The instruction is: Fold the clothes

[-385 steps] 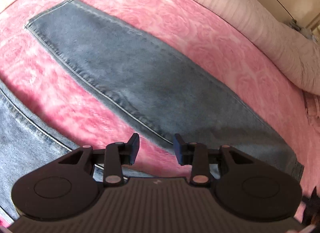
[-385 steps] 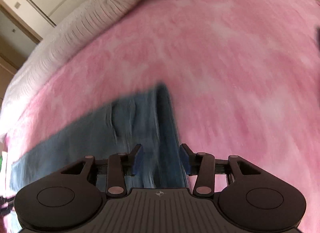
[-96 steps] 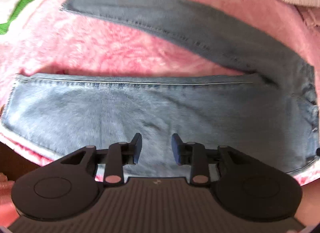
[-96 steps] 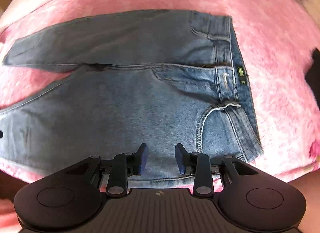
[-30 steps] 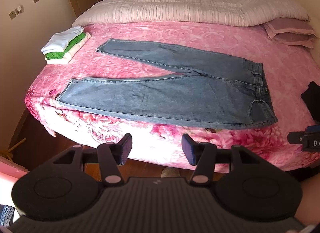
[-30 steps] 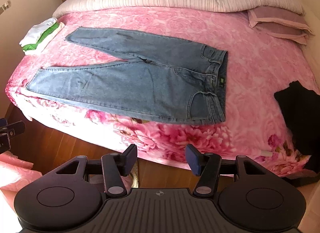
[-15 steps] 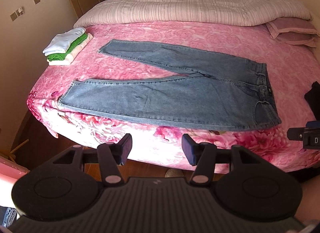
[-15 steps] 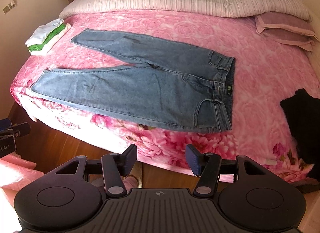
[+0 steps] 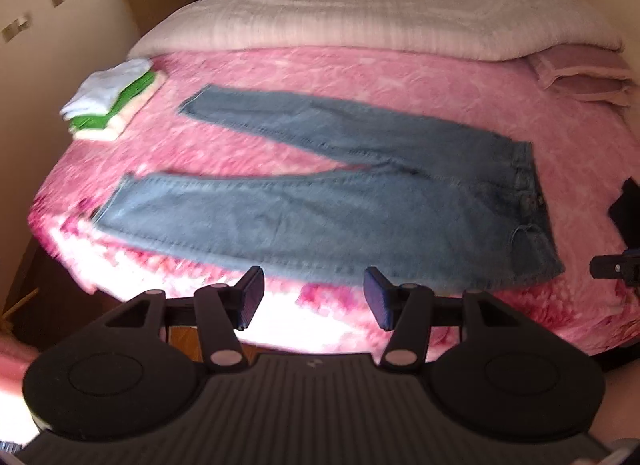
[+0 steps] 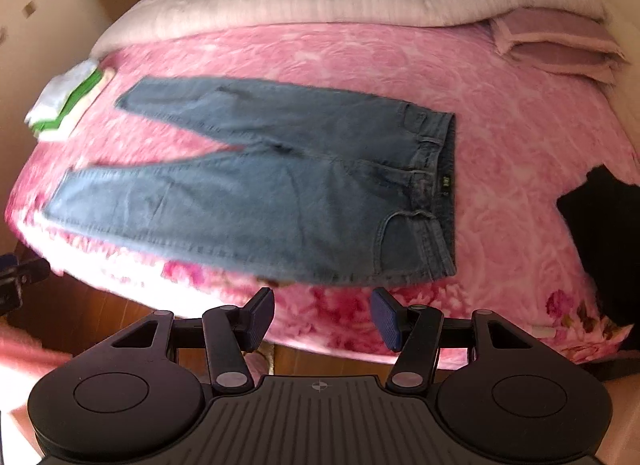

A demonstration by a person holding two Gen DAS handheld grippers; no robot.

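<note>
jeans [image 9: 320,209]: faded blue | bedspread [image 9: 440,77]: pink rose pattern | folded stack [image 9: 114,105]: white, green, cream

A pink floral bedspread [image 9: 400,77] covers the bed; a pale striped quilt [image 9: 360,21] and mauve pillows [image 10: 560,49] lie at its head.

The blue jeans [image 9: 340,201] [image 10: 280,185] lie flat and unfolded on the pink bed cover, near its front edge. The waistband is at the right side and the two legs go to the left, spread apart like a V. The nearer leg looks lighter, the farther one darker. A front pocket shows near the waistband.
</note>
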